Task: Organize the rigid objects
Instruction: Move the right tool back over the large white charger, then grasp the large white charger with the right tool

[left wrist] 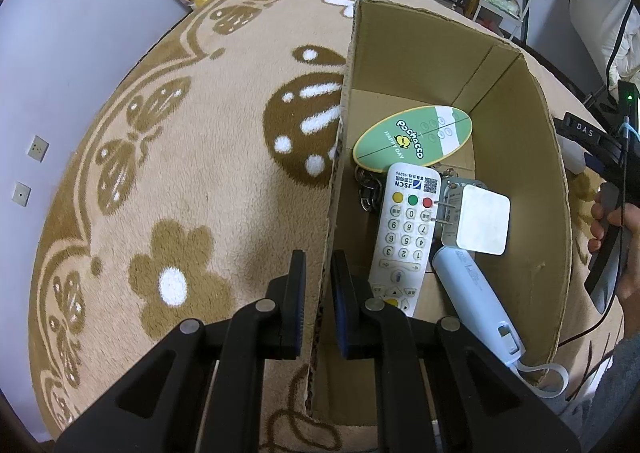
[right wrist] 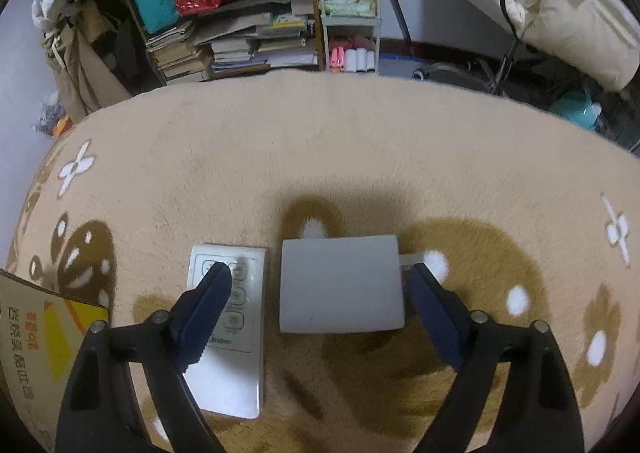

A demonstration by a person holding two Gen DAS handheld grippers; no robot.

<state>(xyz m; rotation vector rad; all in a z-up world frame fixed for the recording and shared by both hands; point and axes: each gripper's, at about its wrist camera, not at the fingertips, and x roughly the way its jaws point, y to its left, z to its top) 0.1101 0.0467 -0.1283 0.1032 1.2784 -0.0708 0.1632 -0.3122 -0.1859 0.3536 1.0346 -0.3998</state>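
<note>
My left gripper (left wrist: 319, 273) is shut on the left wall of the open cardboard box (left wrist: 338, 157), one finger outside and one inside. In the box lie a white JSCN remote (left wrist: 404, 237), a green oval Pochacco card (left wrist: 414, 136), a white charger plug (left wrist: 476, 219), a pale blue cylindrical device (left wrist: 476, 299) and metal keyrings (left wrist: 368, 193). My right gripper (right wrist: 318, 285) is open just above the rug, its fingers either side of a white square block (right wrist: 340, 285). Its left fingertip (right wrist: 212, 293) overlaps a white Midea remote (right wrist: 230, 329).
A beige rug (right wrist: 320, 157) with brown flower patterns covers the floor. The box's corner shows in the right wrist view (right wrist: 36, 325) at lower left. A cluttered bookshelf (right wrist: 240, 13) and white trolley (right wrist: 348, 5) stand beyond the rug. The right hand shows in the left wrist view (left wrist: 616, 237).
</note>
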